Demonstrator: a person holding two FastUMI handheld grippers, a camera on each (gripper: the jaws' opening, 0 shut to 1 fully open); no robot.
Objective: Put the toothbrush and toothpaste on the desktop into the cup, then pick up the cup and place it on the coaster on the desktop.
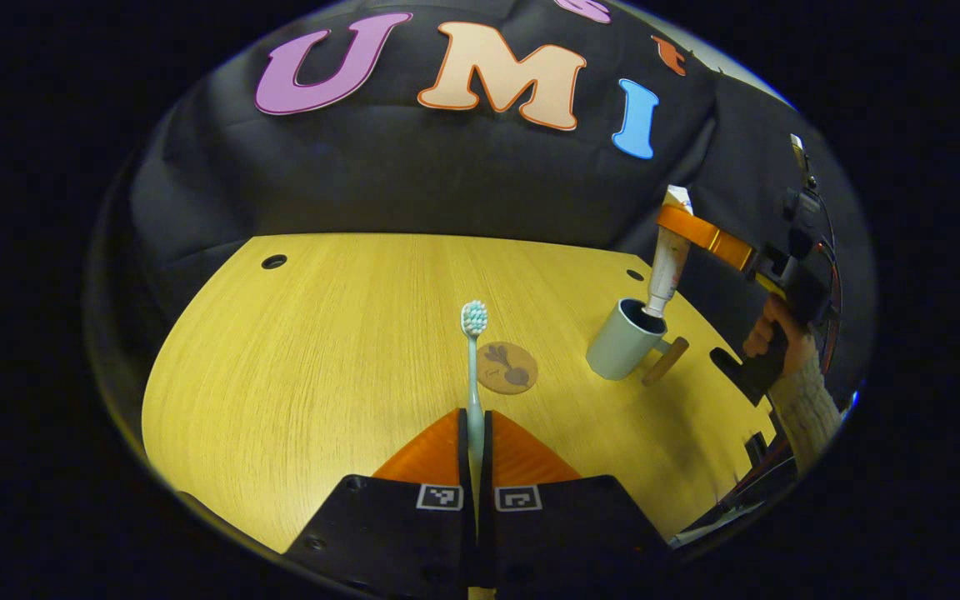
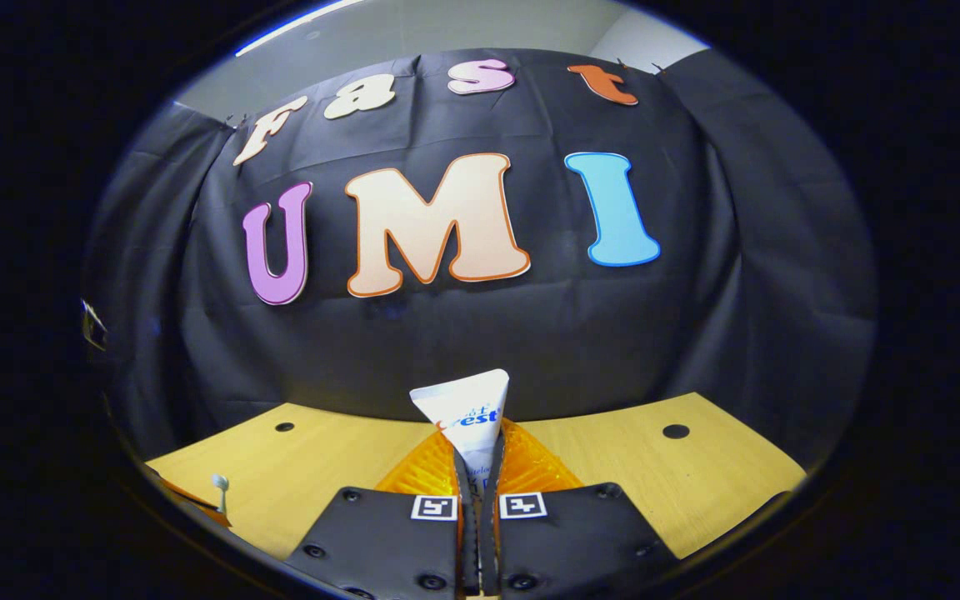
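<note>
Over the cup (image 1: 623, 340), far right: right gripper (image 1: 688, 227) clamps toothpaste (image 1: 668, 260) cap-down for insertion; left gripper (image 1: 477, 433) pinches toothbrush (image 1: 473, 367) upright, ready next.

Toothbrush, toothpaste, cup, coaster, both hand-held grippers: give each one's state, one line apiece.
Toothbrush: clamped, bristles forward, above the table.
Toothpaste: upright, cap end dipping into the cup.
Cup: tilted, on the table, off the coaster.
Coaster: flat, bare.
Left hand-held gripper: shut on toothbrush.
Right hand-held gripper: shut on toothpaste.
</note>
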